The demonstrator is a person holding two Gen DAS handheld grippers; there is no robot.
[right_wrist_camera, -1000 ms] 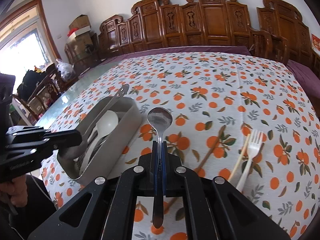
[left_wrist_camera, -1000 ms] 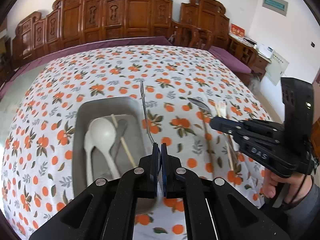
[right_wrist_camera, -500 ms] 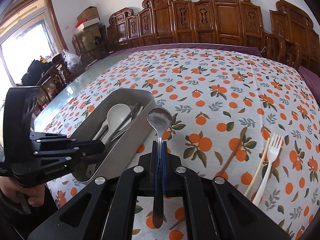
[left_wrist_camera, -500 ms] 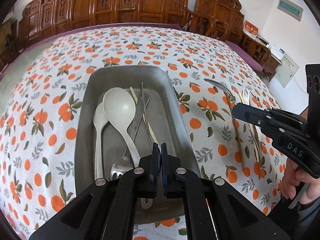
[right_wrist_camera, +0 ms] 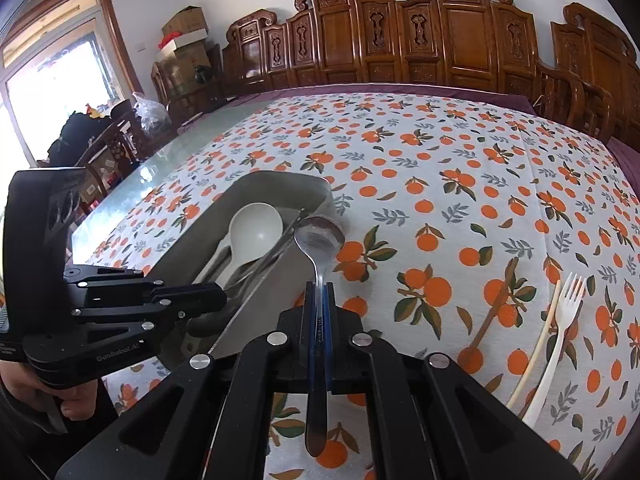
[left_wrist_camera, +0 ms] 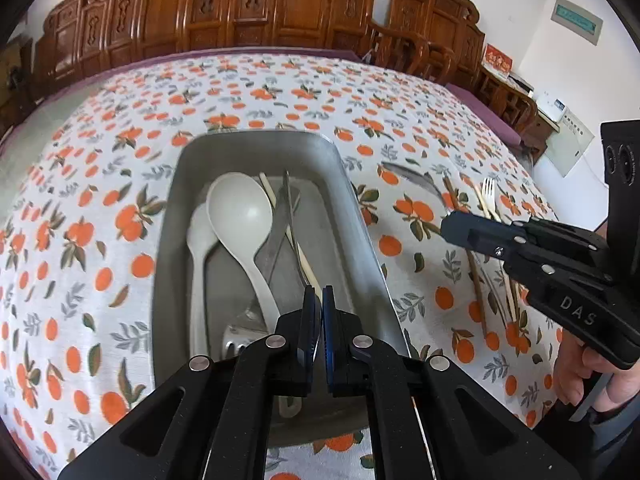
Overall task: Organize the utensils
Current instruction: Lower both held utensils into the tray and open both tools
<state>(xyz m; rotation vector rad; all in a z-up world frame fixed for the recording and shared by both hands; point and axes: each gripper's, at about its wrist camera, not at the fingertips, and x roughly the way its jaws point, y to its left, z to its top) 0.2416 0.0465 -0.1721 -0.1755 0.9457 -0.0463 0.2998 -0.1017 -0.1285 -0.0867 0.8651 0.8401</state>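
A grey metal tray (left_wrist_camera: 362, 220) (right_wrist_camera: 188, 236) lies on the orange-print tablecloth. It holds two white spoons (left_wrist_camera: 240, 216), a chopstick and metal utensils. My left gripper (left_wrist_camera: 317, 300) is shut on a thin metal utensil (left_wrist_camera: 290, 216) that lies down into the tray. My right gripper (right_wrist_camera: 318, 296) is shut on the handle of a metal spoon (right_wrist_camera: 319, 236), held above the tray's right rim. The right gripper also shows in the left wrist view (left_wrist_camera: 456, 226), and the left gripper shows in the right wrist view (right_wrist_camera: 216, 298).
On the cloth to the right of the tray lie a white plastic fork (right_wrist_camera: 568, 300) (left_wrist_camera: 489, 192), a pale chopstick (right_wrist_camera: 540, 336) and a brown wooden chopstick (right_wrist_camera: 496, 304). Carved wooden chairs (right_wrist_camera: 440, 32) line the table's far edge.
My left gripper has moved over the tray and lowered its metal utensil in among the others. My right gripper has carried the metal spoon left, up to the tray's rim.
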